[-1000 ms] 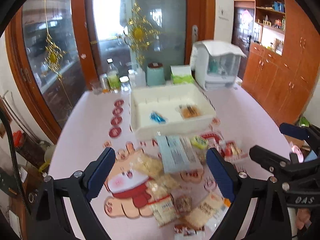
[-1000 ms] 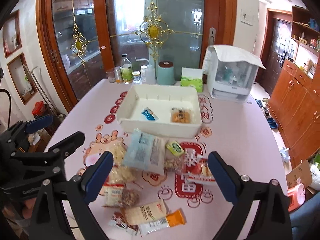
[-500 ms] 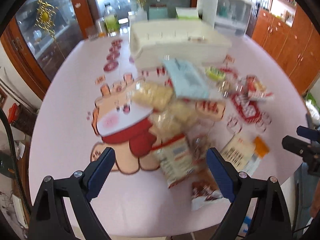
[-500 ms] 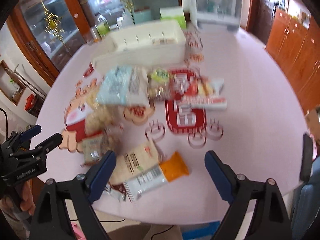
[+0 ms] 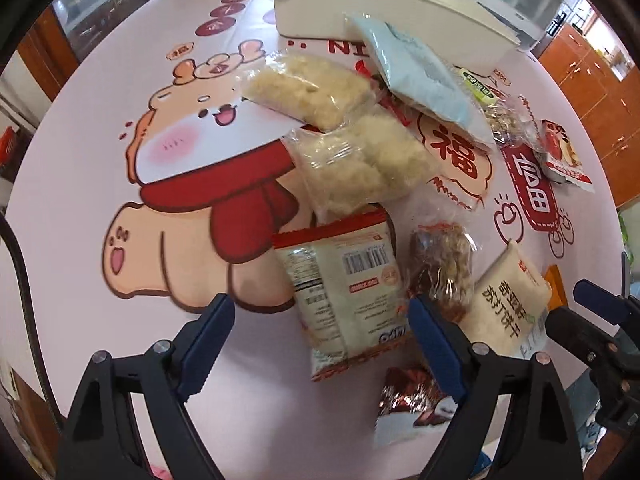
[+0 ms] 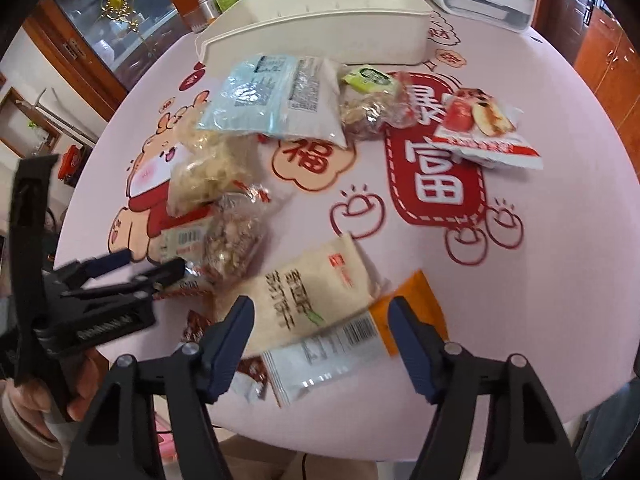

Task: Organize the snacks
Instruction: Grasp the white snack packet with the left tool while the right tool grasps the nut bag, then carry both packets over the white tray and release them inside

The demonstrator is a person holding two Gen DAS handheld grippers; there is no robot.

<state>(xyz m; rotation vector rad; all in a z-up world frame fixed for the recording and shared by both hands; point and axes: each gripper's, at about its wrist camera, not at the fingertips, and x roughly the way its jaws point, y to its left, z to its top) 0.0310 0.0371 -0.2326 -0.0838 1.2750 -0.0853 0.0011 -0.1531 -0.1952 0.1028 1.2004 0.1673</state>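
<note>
My left tongs [image 5: 320, 344] are narrowing, pads not yet touching the red-edged packet [image 5: 344, 292] between them on the bench [image 5: 72, 184]. My right tongs [image 6: 320, 340] are closing around the cream cracker packet [image 6: 304, 296], nothing gripped. The white bin [image 6: 320, 28] sits beyond.

left gripper [image 5: 320, 344]: closing, barcode packet [image 5: 344, 280] between fingers [image 5: 208, 336], untouched | bin [image 5: 360, 4]: top of frame | counter [image 5: 80, 128]: pink
</note>
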